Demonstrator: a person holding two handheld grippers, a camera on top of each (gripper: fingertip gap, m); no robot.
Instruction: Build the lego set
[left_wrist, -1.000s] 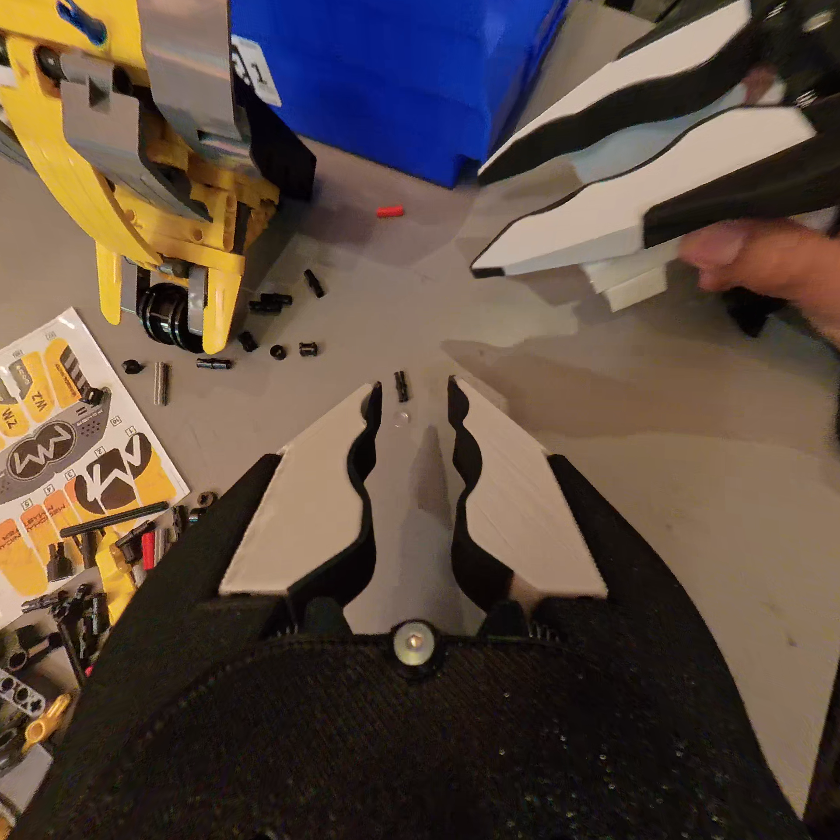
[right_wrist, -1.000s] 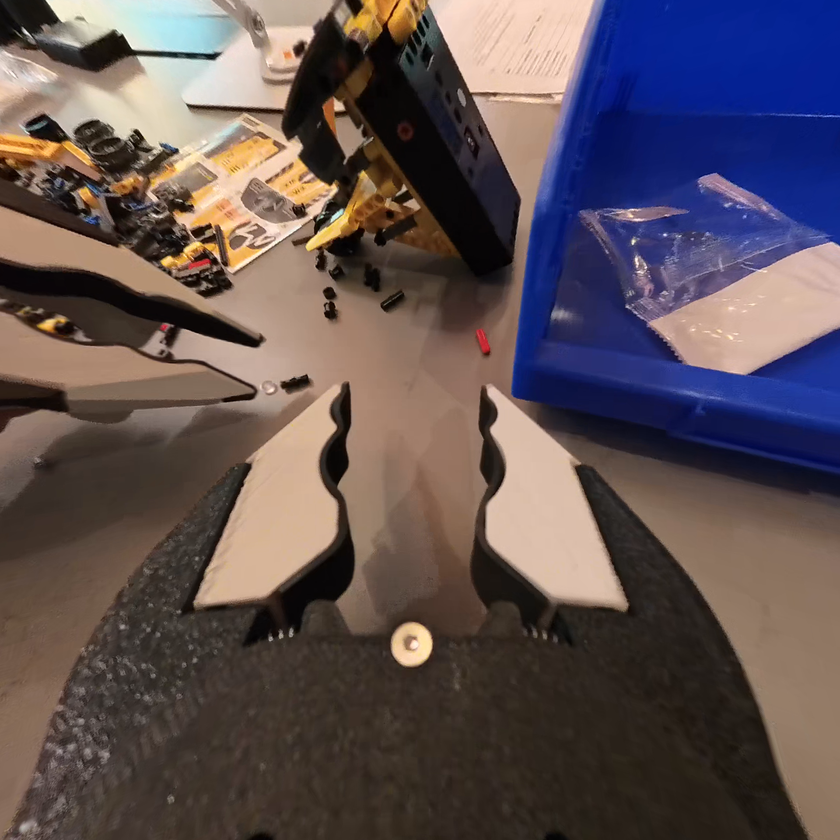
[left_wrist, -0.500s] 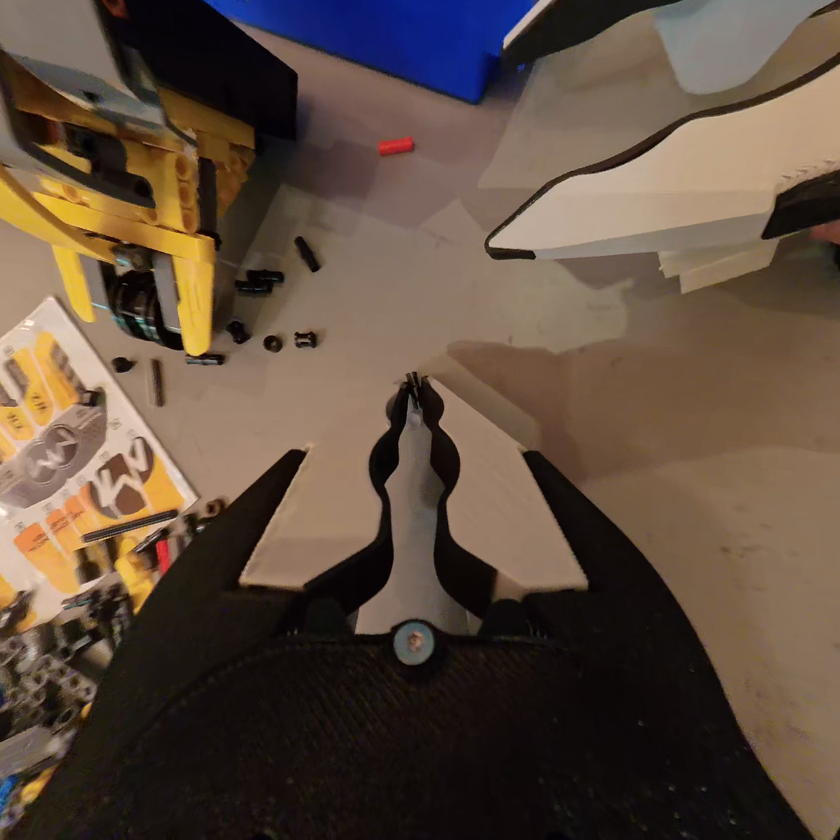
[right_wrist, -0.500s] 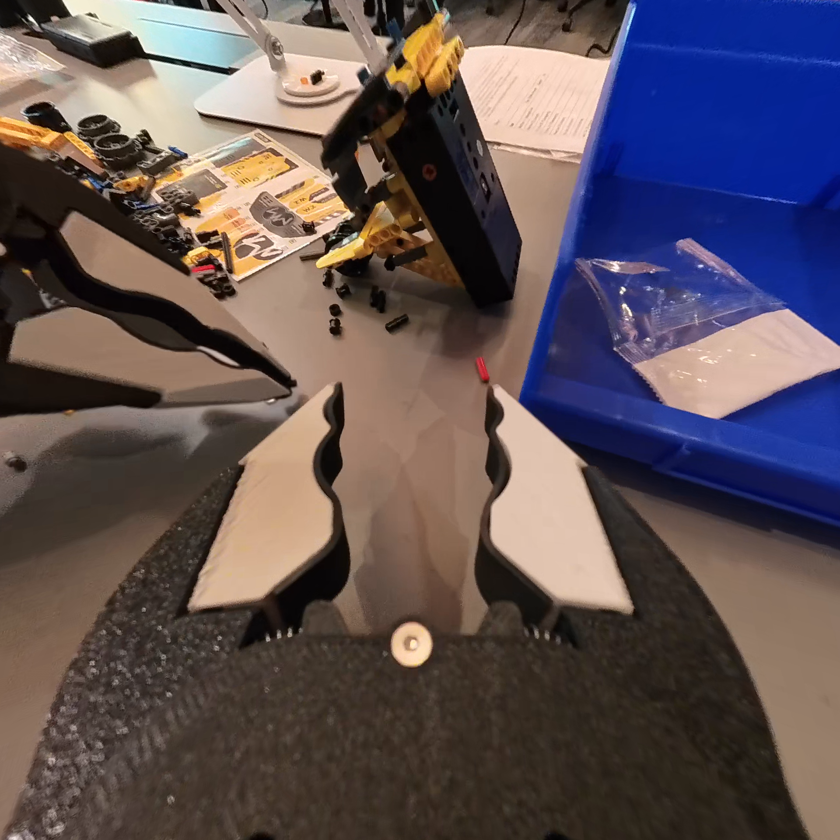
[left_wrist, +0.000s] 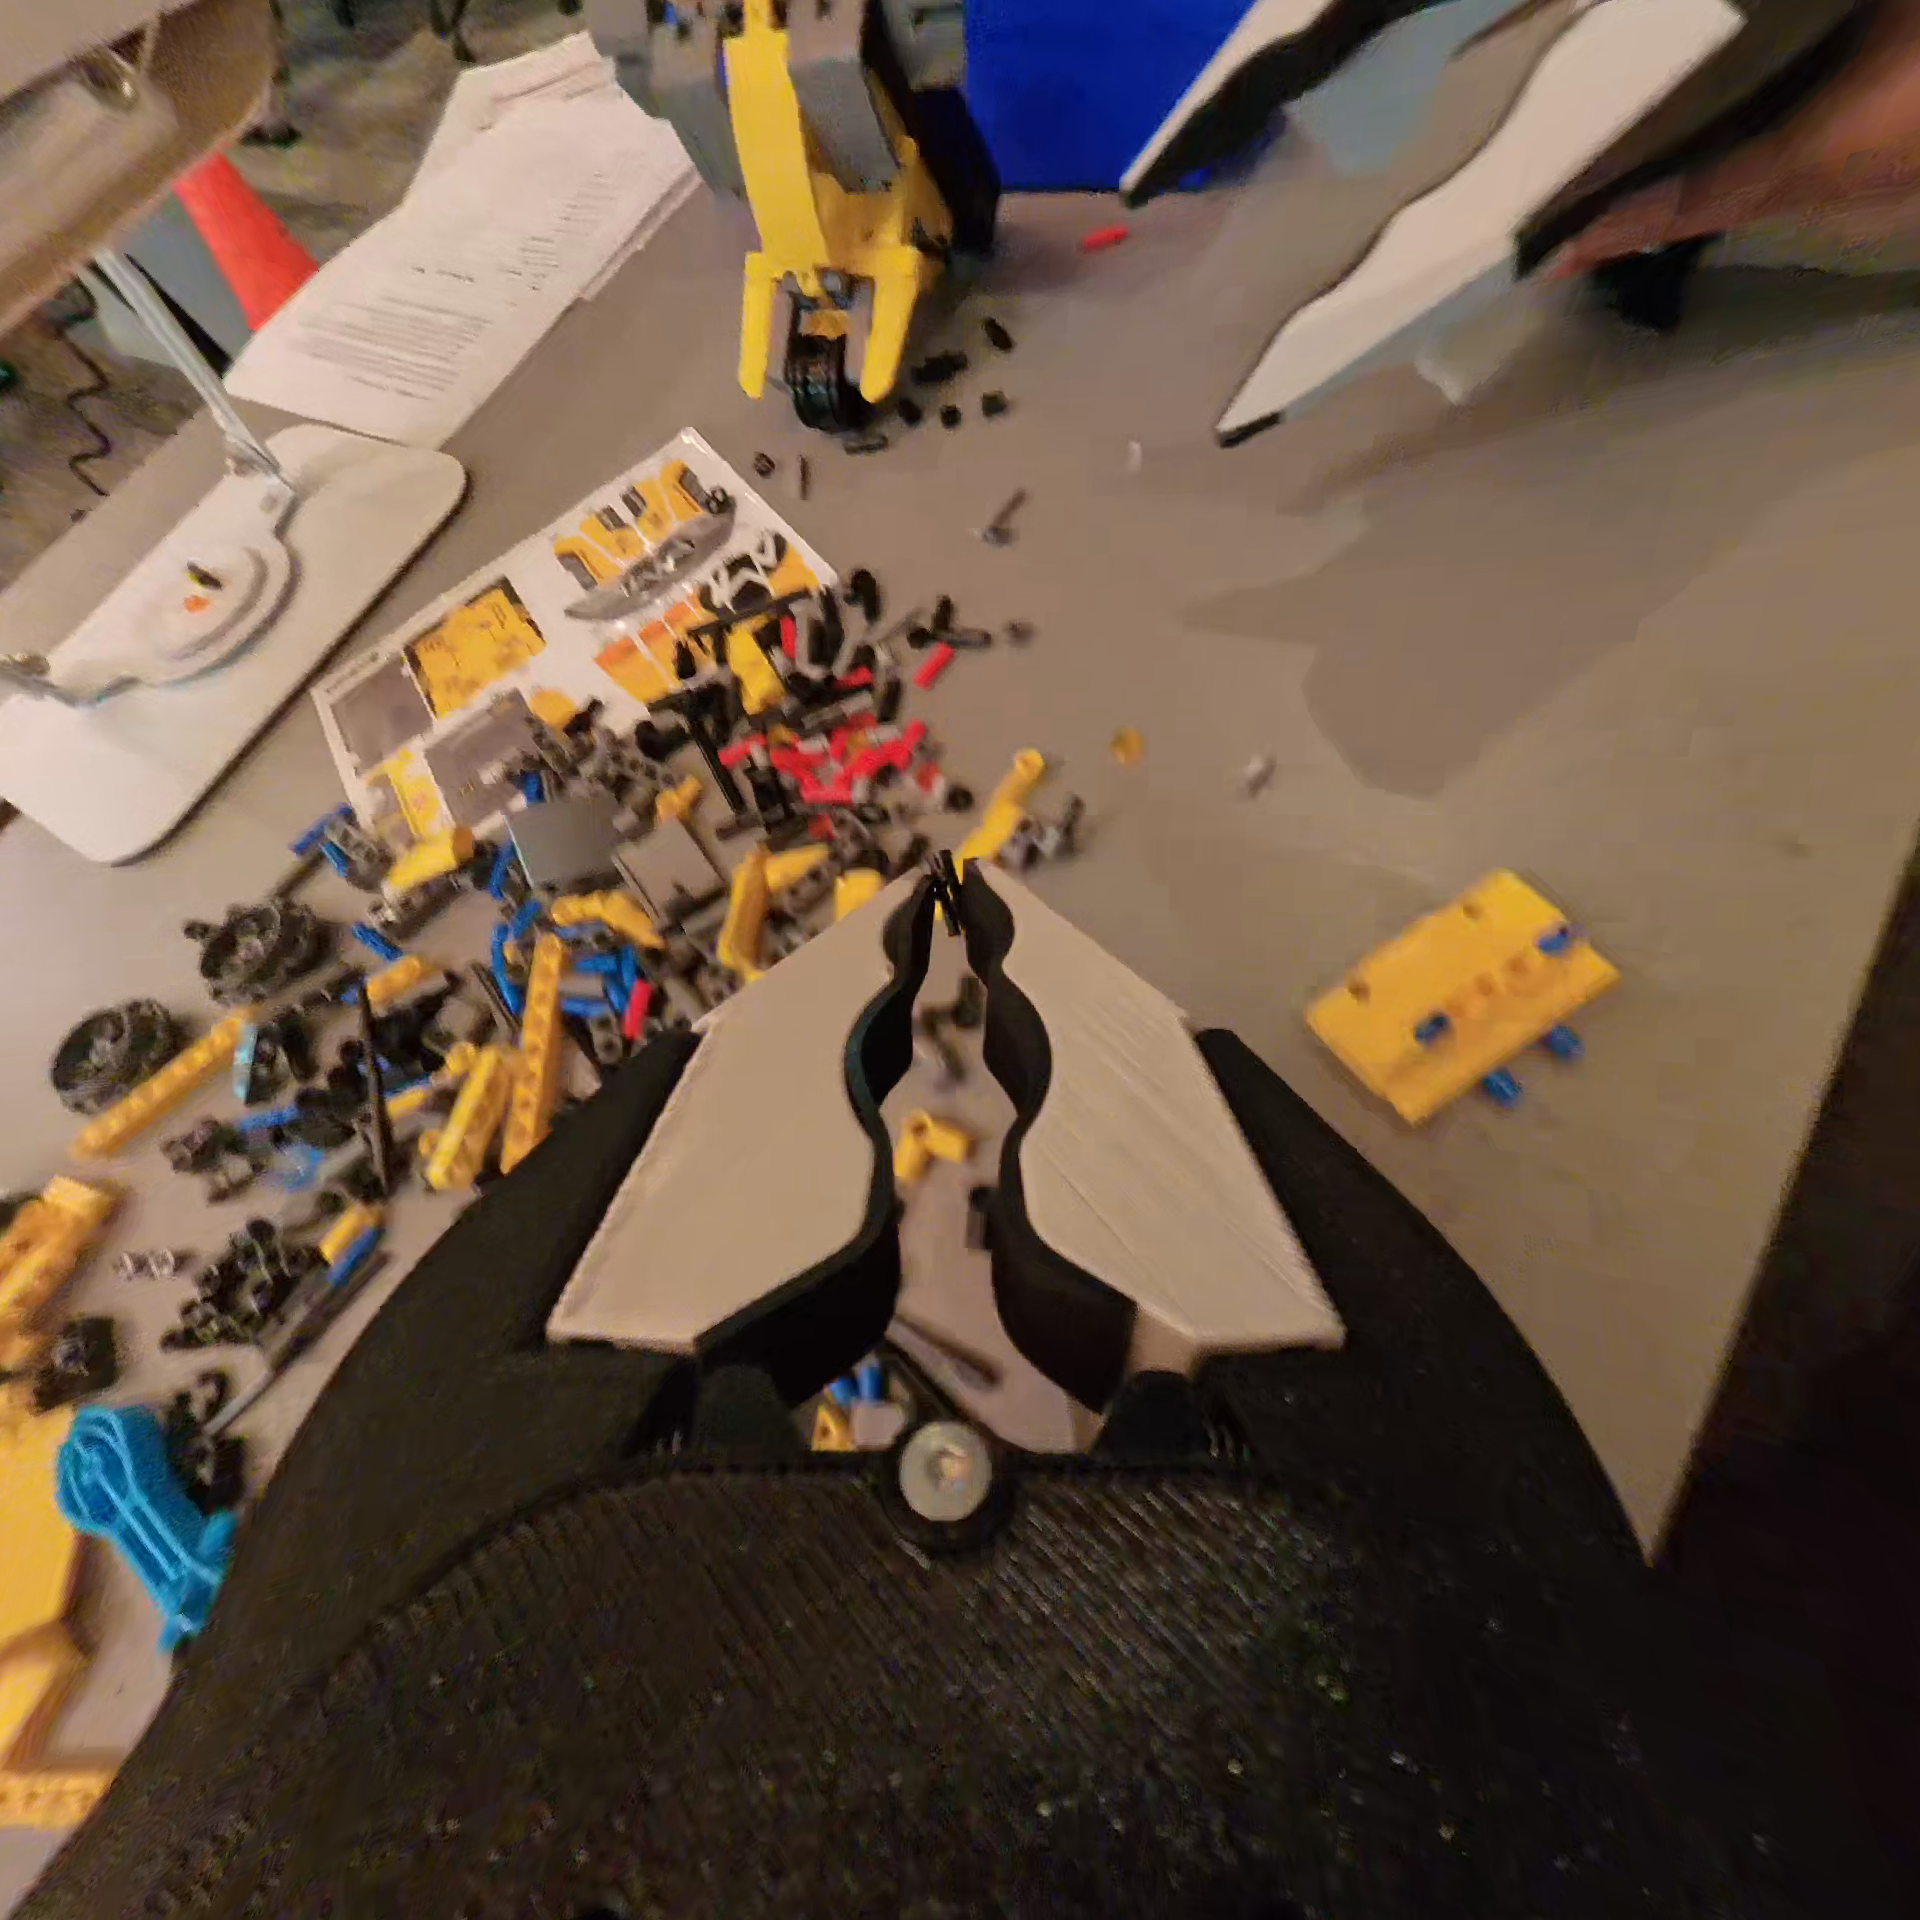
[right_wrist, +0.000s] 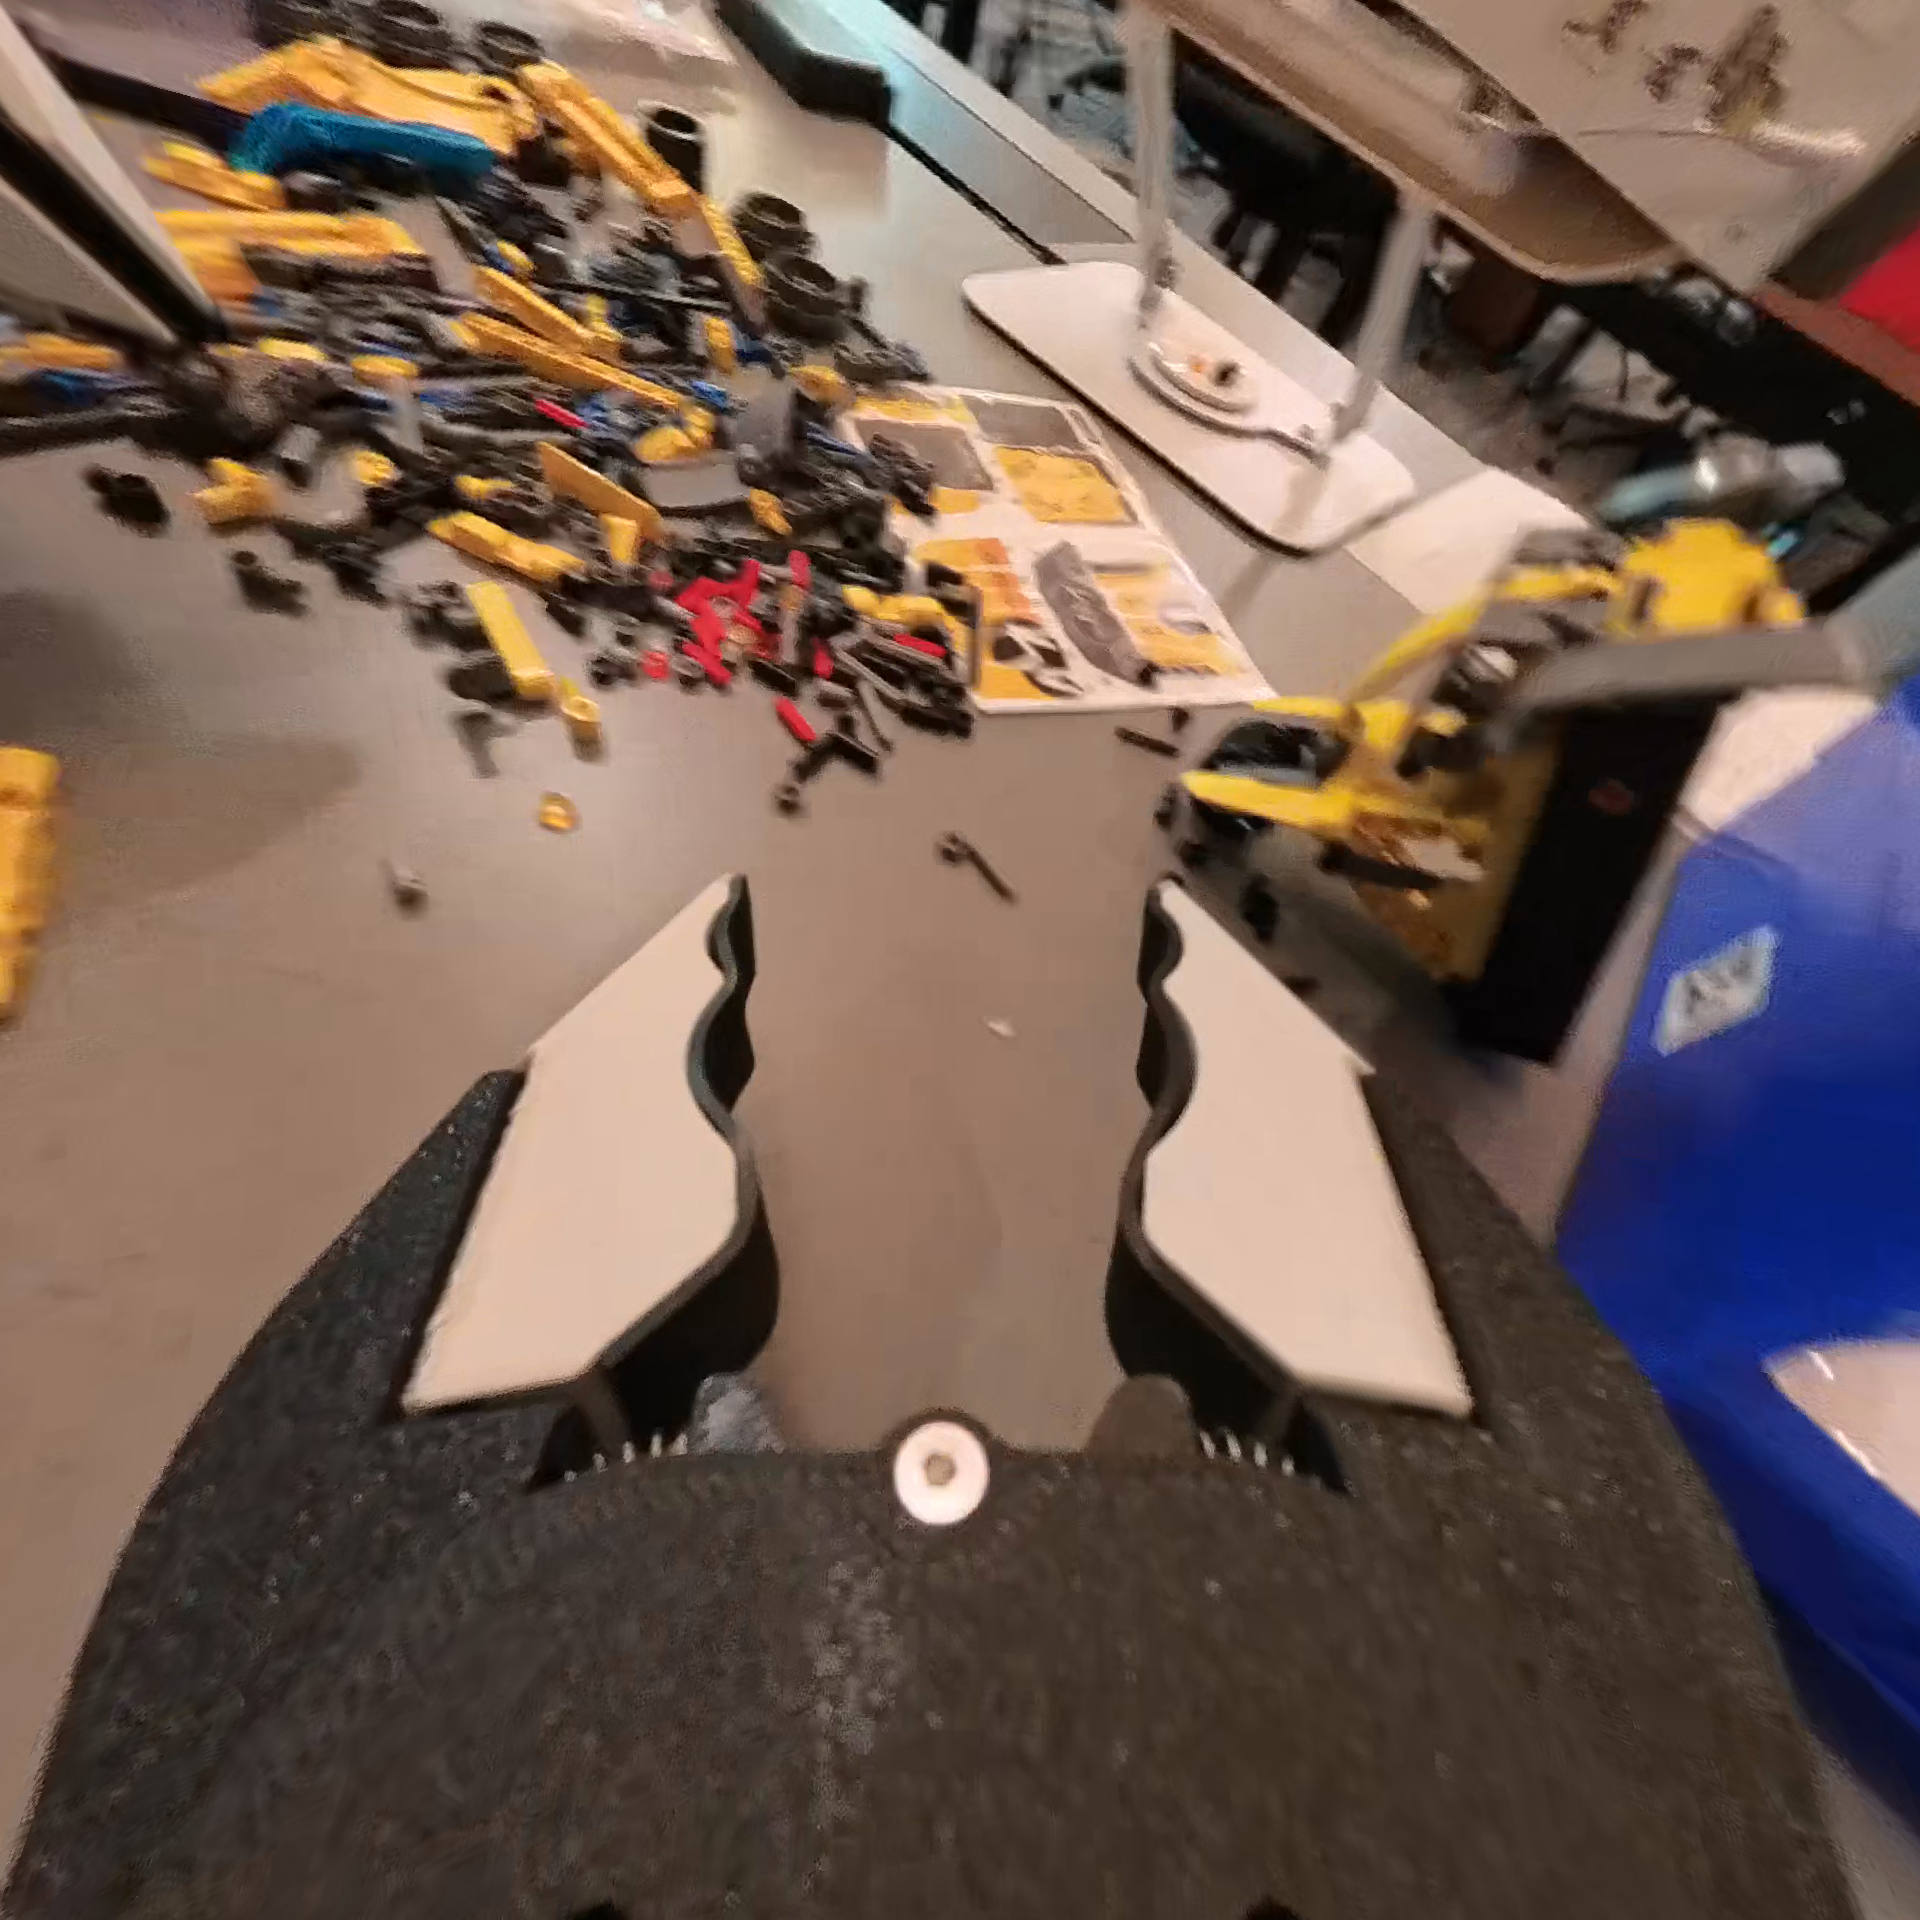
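A: At frame centre the left gripper (left_wrist: 948, 896) pinches a small black connector pin (left_wrist: 943, 883) between its tips, above the loose pile of building-toy parts (left_wrist: 665, 914).

B: The pin looks light, stiff and slick, best nipped mid-shaft.

A: The right gripper (right_wrist: 943, 906) stands spread and empty over the grey table (right_wrist: 935, 1143); the yellow model (right_wrist: 1455, 748) sits upper right.

A heap of loose building pieces (left_wrist: 644, 935) lies on the tabletop (left_wrist: 1455, 727), partly over a sticker sheet (left_wrist: 582, 623); beyond them stands a built model (left_wrist: 831, 208), a bin (right_wrist: 1766, 1143) behind it
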